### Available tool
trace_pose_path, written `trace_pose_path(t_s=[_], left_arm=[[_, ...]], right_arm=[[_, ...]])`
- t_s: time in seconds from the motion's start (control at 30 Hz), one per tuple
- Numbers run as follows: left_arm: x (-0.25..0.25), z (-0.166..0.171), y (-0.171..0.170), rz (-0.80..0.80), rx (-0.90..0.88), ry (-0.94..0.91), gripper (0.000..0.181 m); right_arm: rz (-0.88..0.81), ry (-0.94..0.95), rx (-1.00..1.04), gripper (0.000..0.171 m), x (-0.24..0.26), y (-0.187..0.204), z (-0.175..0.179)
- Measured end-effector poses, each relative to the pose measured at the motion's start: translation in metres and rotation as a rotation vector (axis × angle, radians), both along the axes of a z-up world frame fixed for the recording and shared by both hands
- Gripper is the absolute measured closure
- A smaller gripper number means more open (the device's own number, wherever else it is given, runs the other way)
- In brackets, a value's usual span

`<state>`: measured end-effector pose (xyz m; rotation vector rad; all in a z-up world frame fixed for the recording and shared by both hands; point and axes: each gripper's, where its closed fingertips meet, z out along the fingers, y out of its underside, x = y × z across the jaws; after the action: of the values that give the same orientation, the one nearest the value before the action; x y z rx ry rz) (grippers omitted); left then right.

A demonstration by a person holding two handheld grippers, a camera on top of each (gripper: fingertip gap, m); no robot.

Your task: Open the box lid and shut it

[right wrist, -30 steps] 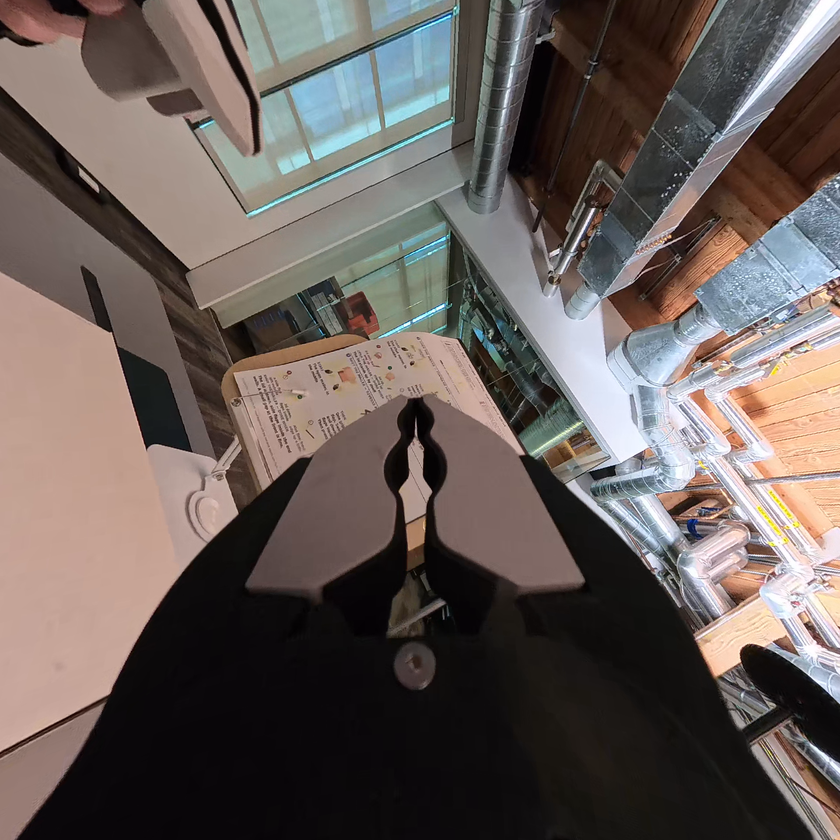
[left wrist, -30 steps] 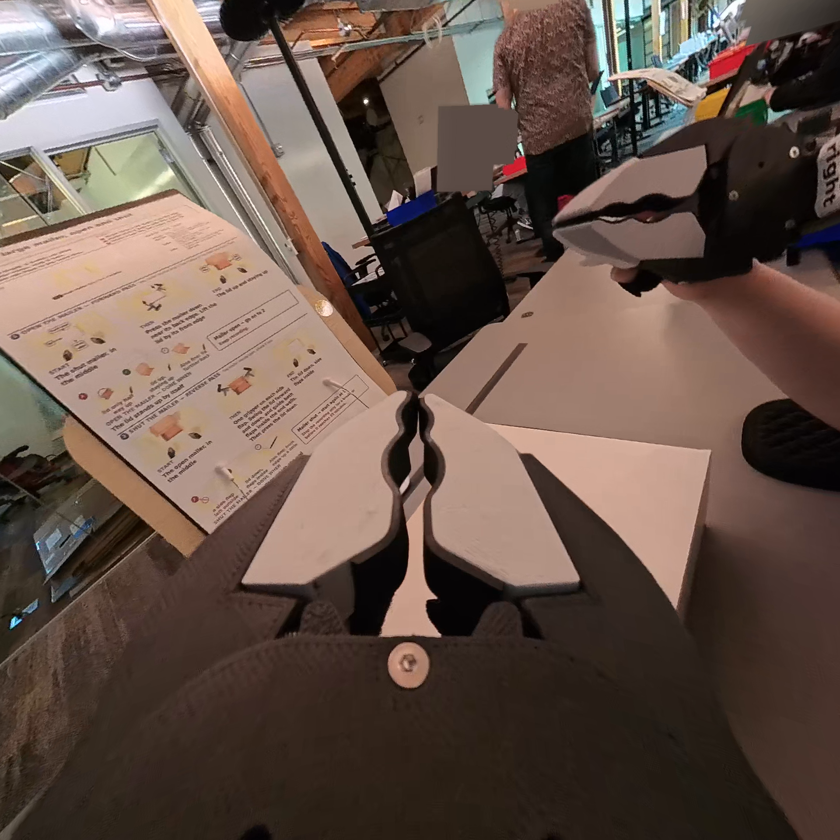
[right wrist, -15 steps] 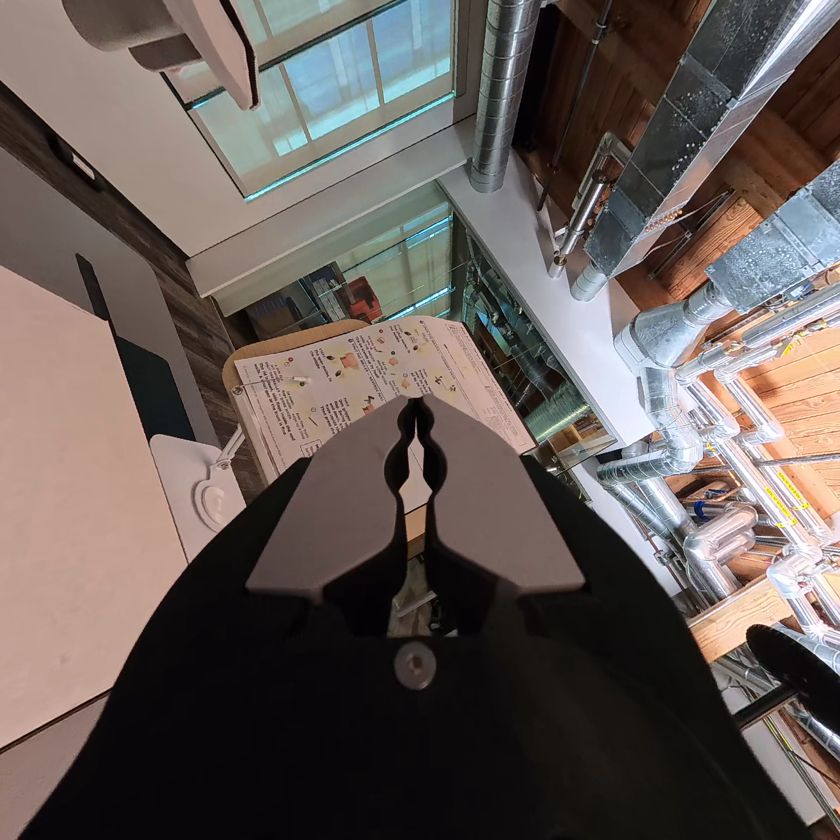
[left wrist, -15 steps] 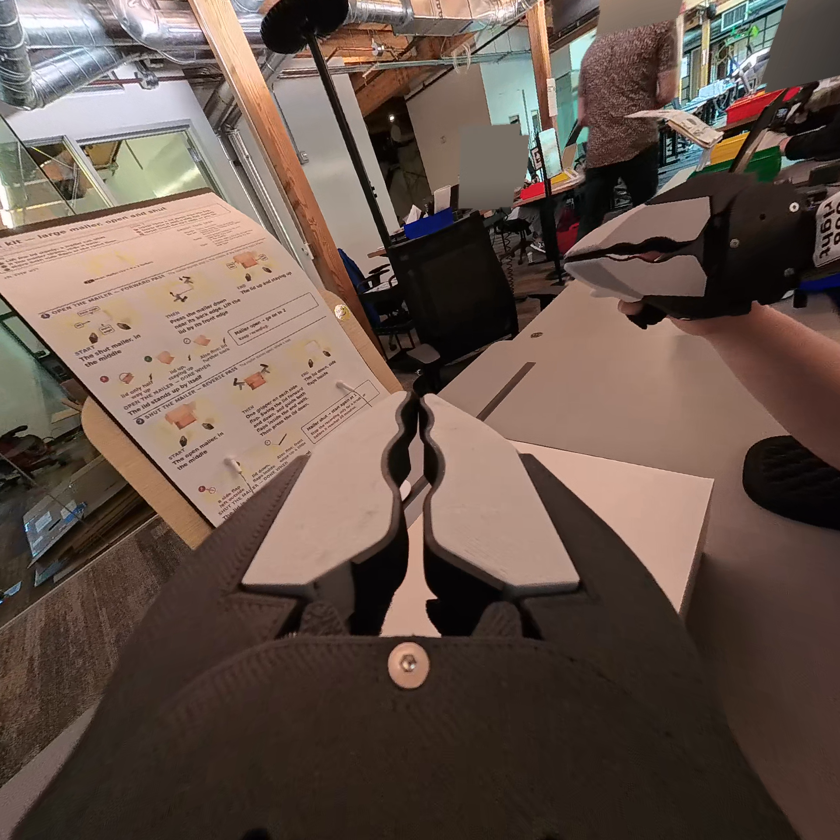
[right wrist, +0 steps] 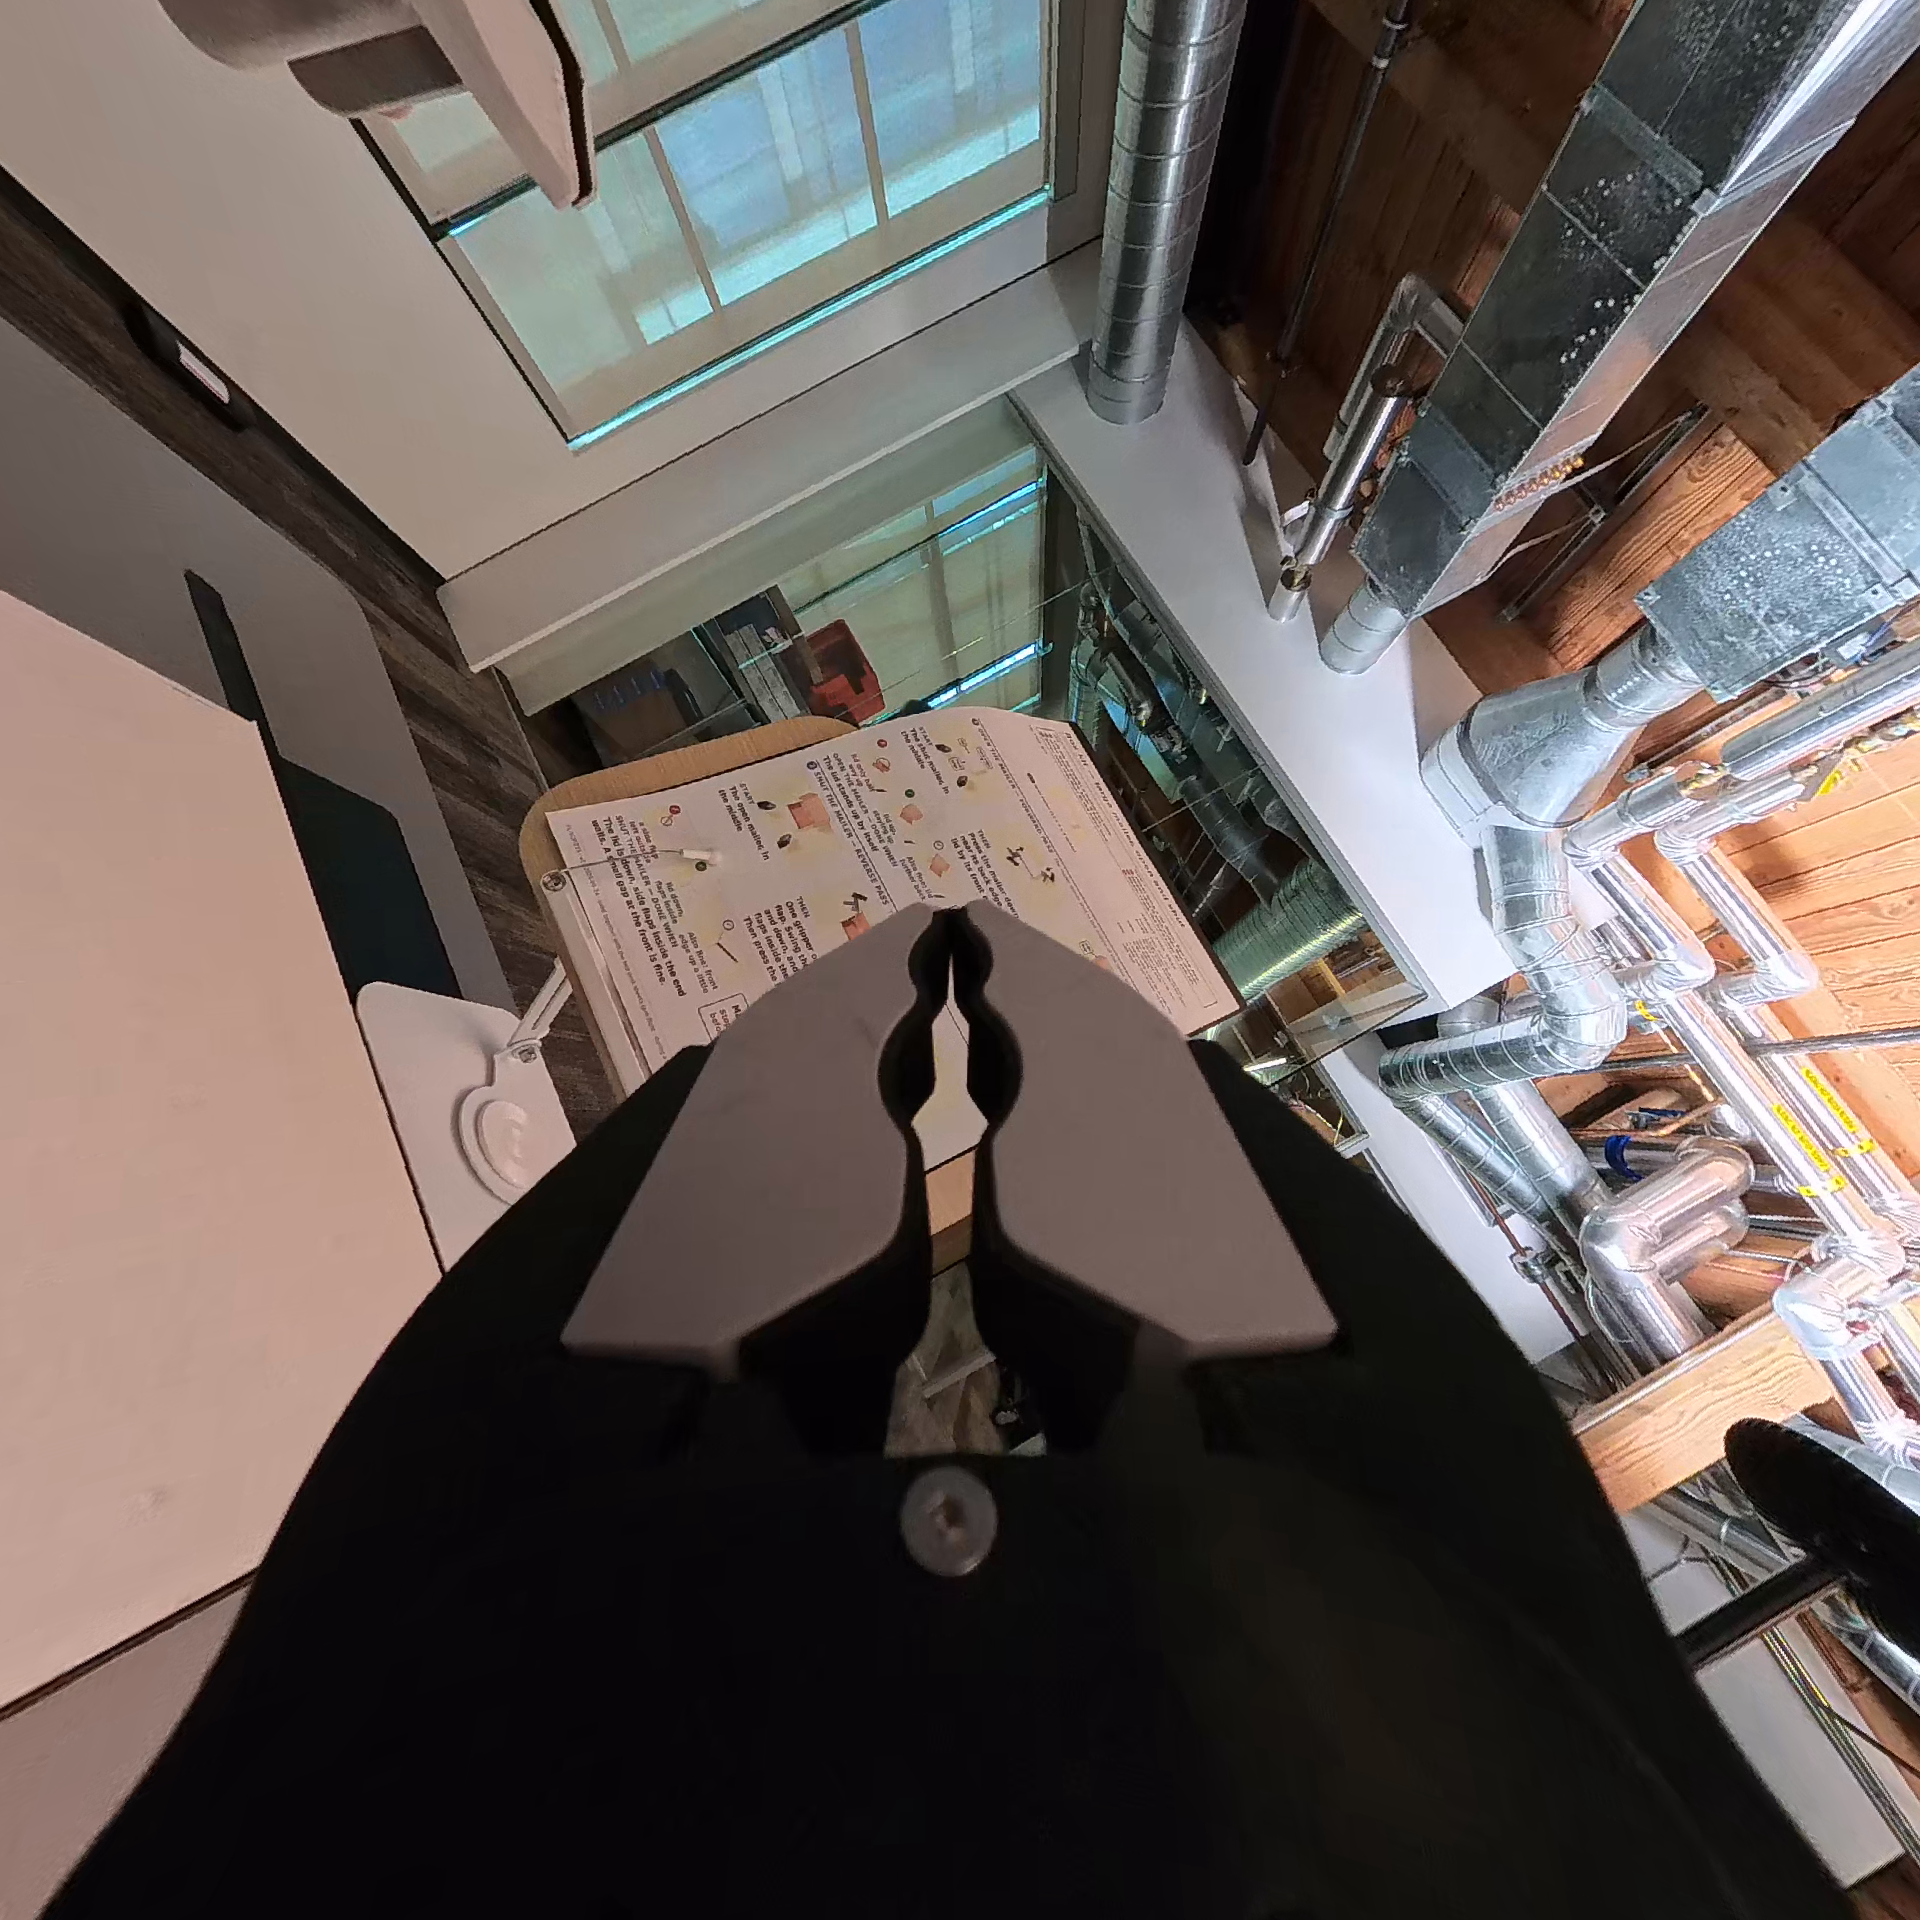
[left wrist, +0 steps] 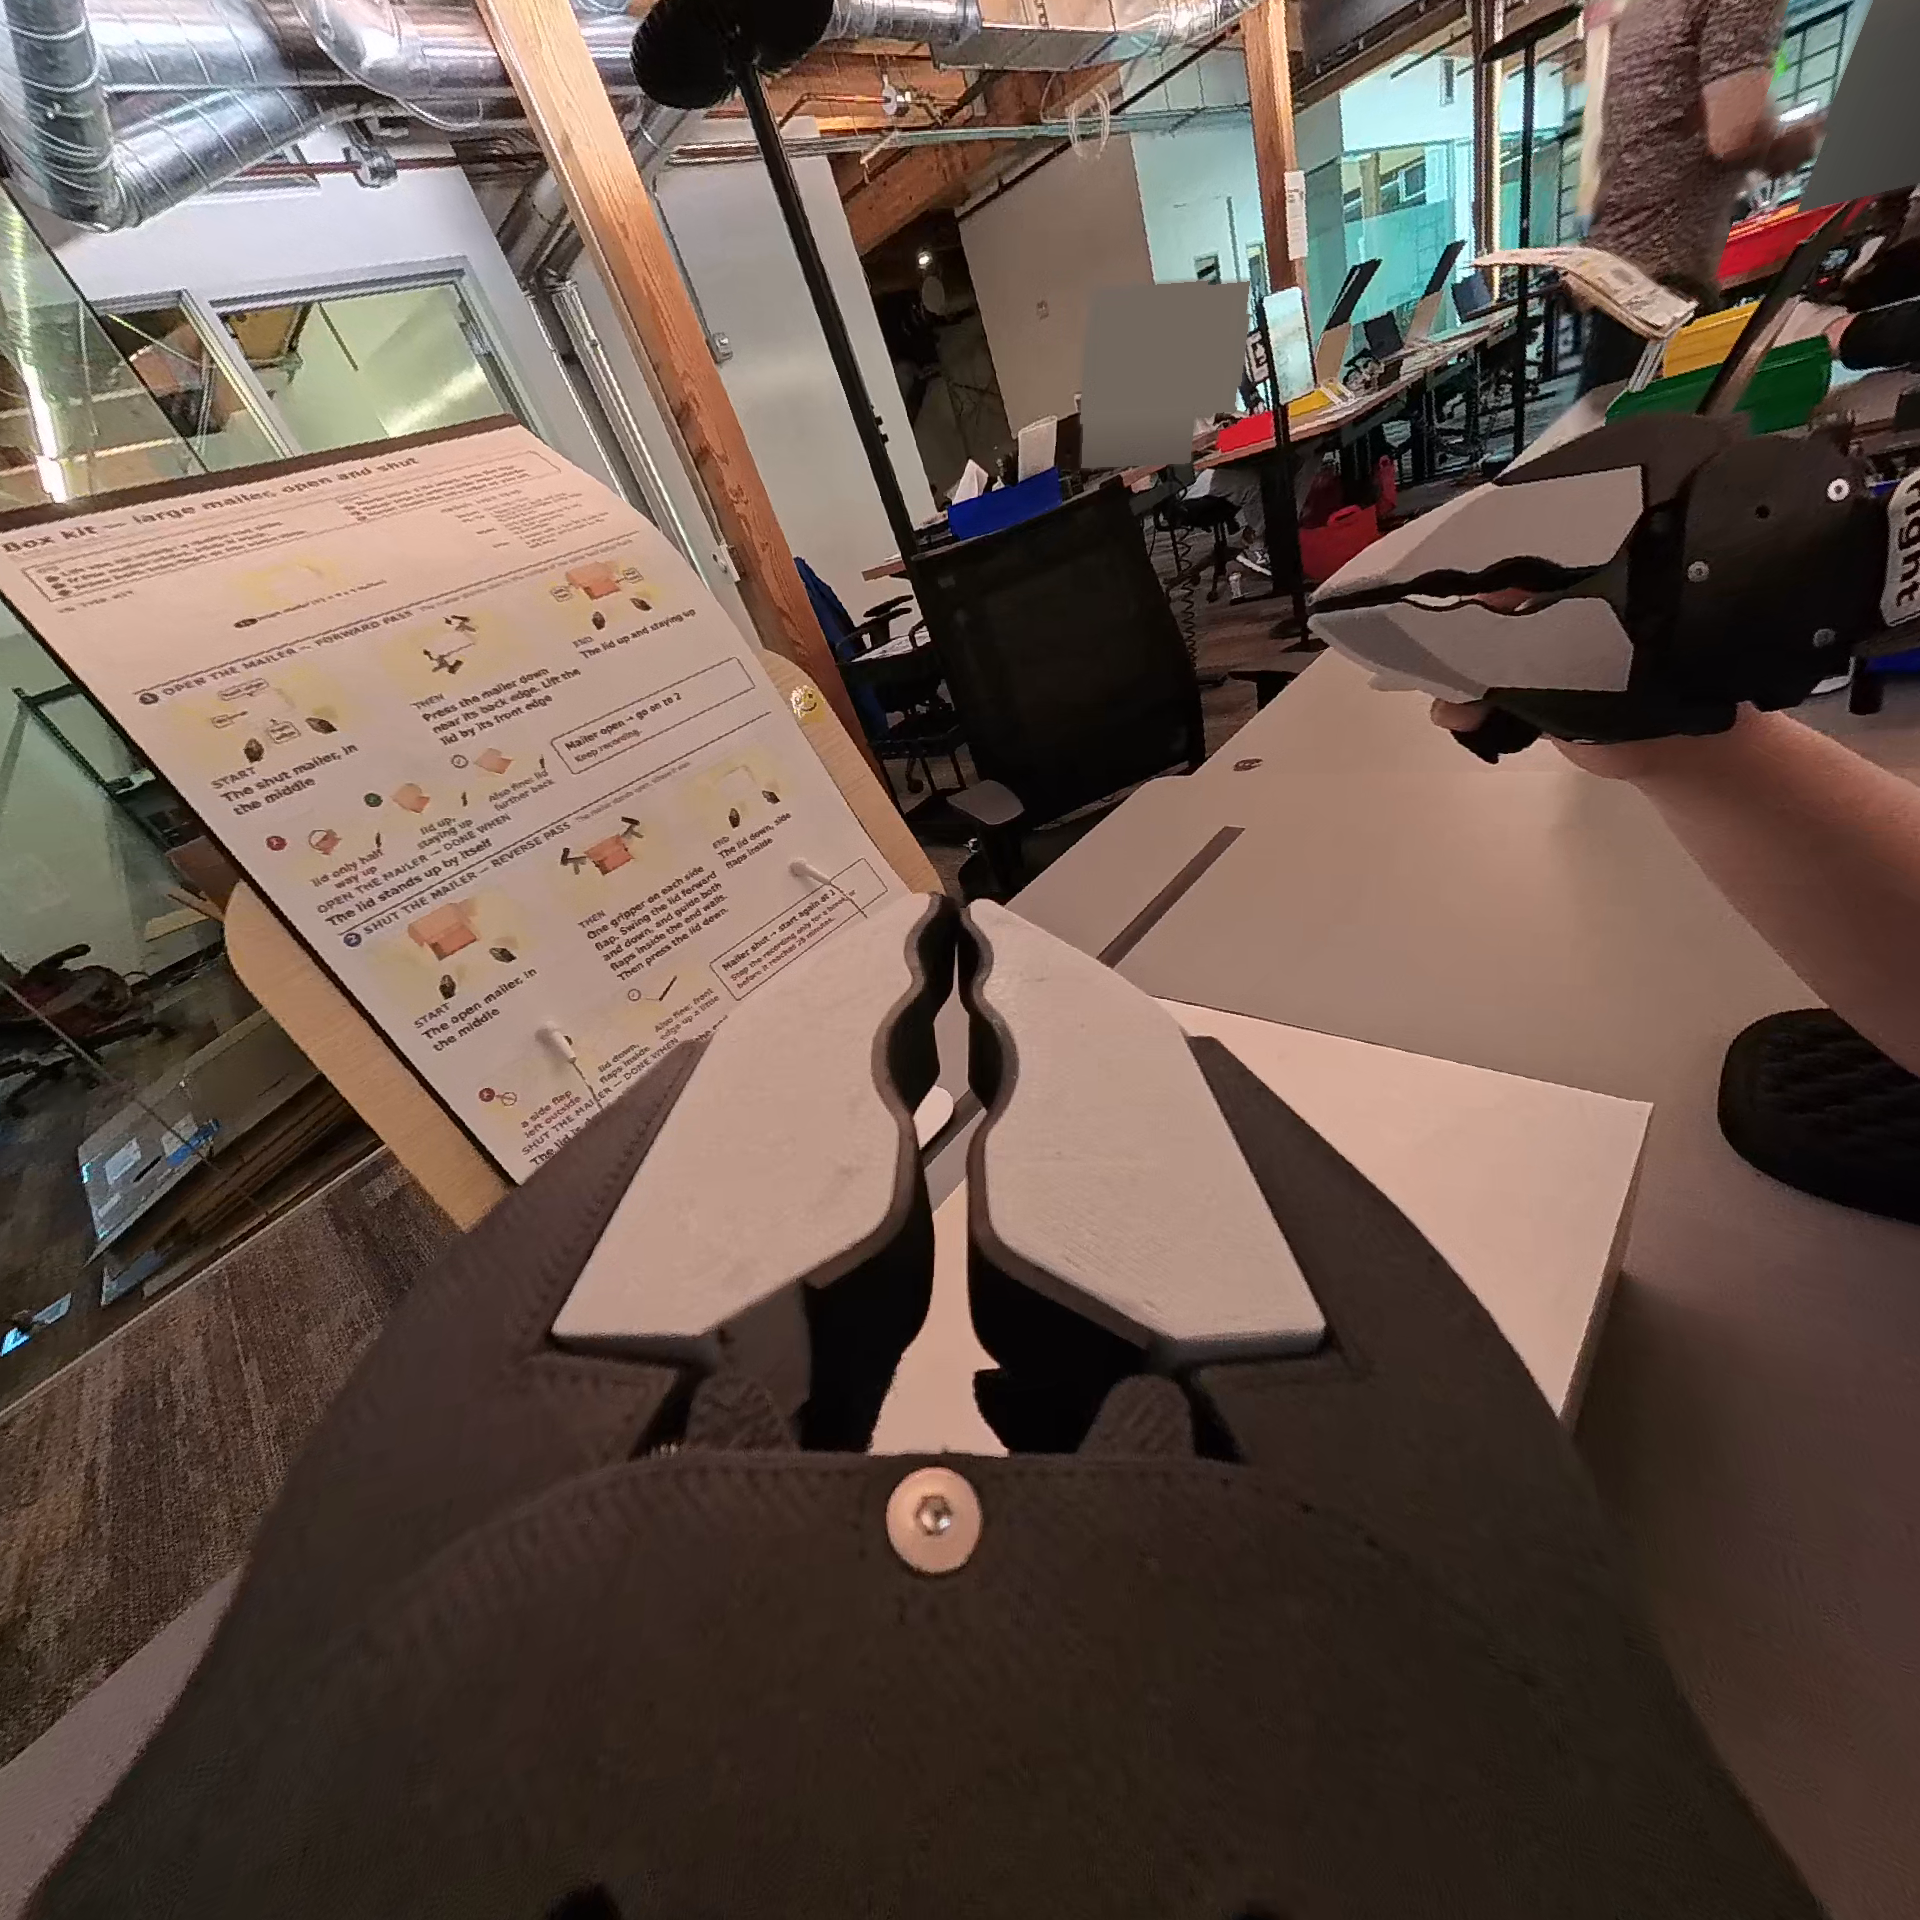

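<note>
A flat white box (left wrist: 1403, 1174) lies on the grey table (left wrist: 1455, 883) with its lid down. My left gripper (left wrist: 956, 916) is shut and empty, held over the box's near left part; I cannot tell whether it touches. My right gripper (left wrist: 1325, 613) is shut and empty, rolled on its side, held in the air beyond the box on the right. In the right wrist view my right gripper (right wrist: 951, 914) points at the instruction sheet, the box (right wrist: 156, 1039) is at the left edge, and the left gripper (right wrist: 499, 94) shows at the top left.
An instruction sheet on a wooden board (left wrist: 416, 779) stands at the table's left edge on a white stand base (right wrist: 468, 1091). A black round pad (left wrist: 1829, 1112) lies right of the box. A black pole (left wrist: 821, 312) and an office chair (left wrist: 1049, 665) stand beyond the table. A person (left wrist: 1662, 135) stands far back.
Both grippers stay shut. The left wrist view has tilted up a little; the right gripper has drifted slightly lower and to the right in it. The box has not moved.
</note>
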<state>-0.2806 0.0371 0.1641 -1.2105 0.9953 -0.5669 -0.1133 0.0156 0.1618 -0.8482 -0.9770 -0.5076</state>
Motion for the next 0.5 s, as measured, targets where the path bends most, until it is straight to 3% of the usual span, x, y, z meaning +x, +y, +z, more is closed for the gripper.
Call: trace_pose_path(t_s=[0.5], left_arm=[[-0.0010, -0.0070, 0.0020, 0.006, -0.023, 0.047, 0.181]], right_arm=[[0.000, -0.030, -0.031, 0.171, -0.0039, 0.0028, -0.0074]])
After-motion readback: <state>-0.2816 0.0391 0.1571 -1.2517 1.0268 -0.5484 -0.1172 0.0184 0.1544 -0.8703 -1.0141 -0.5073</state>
